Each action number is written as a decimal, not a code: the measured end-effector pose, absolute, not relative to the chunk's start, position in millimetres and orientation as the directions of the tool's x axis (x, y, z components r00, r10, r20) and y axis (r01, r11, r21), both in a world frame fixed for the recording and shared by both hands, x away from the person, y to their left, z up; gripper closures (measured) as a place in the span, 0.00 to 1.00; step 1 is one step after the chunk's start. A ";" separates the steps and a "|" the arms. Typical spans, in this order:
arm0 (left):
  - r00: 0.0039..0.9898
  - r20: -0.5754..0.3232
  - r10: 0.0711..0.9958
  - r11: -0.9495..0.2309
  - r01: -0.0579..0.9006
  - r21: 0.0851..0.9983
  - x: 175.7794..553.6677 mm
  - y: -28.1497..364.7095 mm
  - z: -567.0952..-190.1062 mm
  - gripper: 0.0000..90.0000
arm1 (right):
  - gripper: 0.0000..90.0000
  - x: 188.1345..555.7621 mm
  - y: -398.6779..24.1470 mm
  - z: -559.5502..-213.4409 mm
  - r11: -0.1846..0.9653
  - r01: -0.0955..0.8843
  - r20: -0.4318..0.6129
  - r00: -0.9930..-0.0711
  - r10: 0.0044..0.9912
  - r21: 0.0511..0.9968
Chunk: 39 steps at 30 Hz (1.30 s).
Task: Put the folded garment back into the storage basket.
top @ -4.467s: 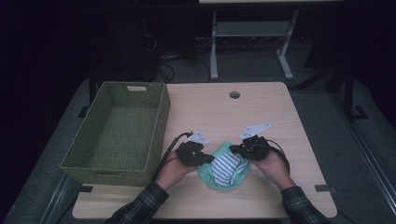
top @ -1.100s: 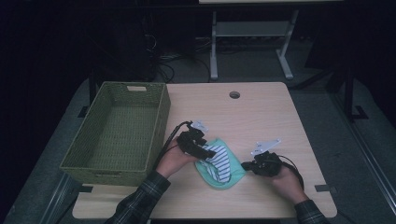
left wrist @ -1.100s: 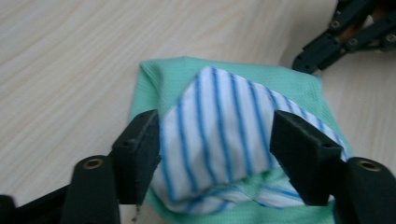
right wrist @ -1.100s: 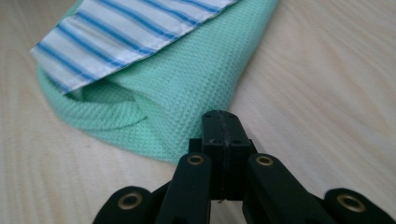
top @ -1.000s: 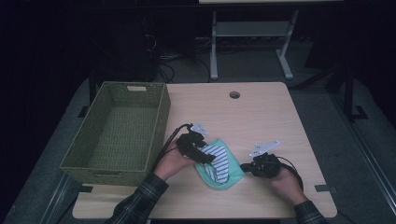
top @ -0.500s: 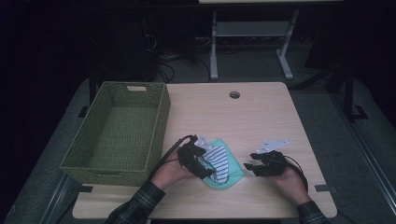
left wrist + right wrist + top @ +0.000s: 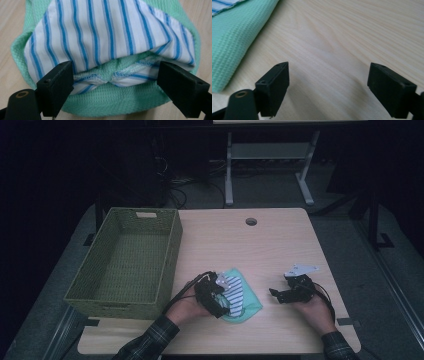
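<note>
High view: folded cloth bundle [image 7: 239, 295] sits on the table [image 7: 240, 245] near the front edge, just right of the wicker basket [image 7: 127, 260] and apart from it. Green waffle-weave cloth on the outside, white cloth with blue stripes folded inside it.

Left gripper [image 7: 216, 296] is at the bundle's left end, person's left hand [image 7: 187, 309] behind it. Left gripper view: jaws stand wide, one either side of the bundle's near edge, striped cloth [image 7: 107, 32] on top and green cloth [image 7: 110, 100] under and around it. Pads not pressing on the fabric, so it's released; jaws have just been opening, cloth lying between them.

Right gripper [image 7: 280, 294] is right of the bundle, clear of it, over bare tabletop, right hand [image 7: 312, 307] behind it. Right gripper view: jaws apart, bare wood [image 7: 352, 45] between them, green edge of the bundle [image 7: 234, 37] off to the upper left. Also released; jaws have just been opening.

Basket is empty-looking, green woven, at the table's left side. Round cable hole [image 7: 251, 221] near the far edge. Plaid sleeves [image 7: 150, 340] come in from the bottom.
</note>
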<state>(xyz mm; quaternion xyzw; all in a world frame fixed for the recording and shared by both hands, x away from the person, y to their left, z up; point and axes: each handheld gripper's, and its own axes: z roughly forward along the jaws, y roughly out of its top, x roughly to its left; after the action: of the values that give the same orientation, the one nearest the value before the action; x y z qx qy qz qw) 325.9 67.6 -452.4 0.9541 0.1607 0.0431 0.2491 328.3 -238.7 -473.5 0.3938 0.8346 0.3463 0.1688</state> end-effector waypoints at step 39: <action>0.934 -0.020 0.356 -0.803 0.317 0.504 328.5 67.7 -447.1 0.88 | 0.07 336.1 -241.7 -483.1 0.403 0.573 0.038 -0.606 0.795 0.714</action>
<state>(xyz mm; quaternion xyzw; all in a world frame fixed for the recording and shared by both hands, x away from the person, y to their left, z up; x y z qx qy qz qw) 328.5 67.7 -447.1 0.9488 0.1776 0.0377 0.2584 336.1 -241.7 -483.1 0.4156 0.8227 0.3549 0.1565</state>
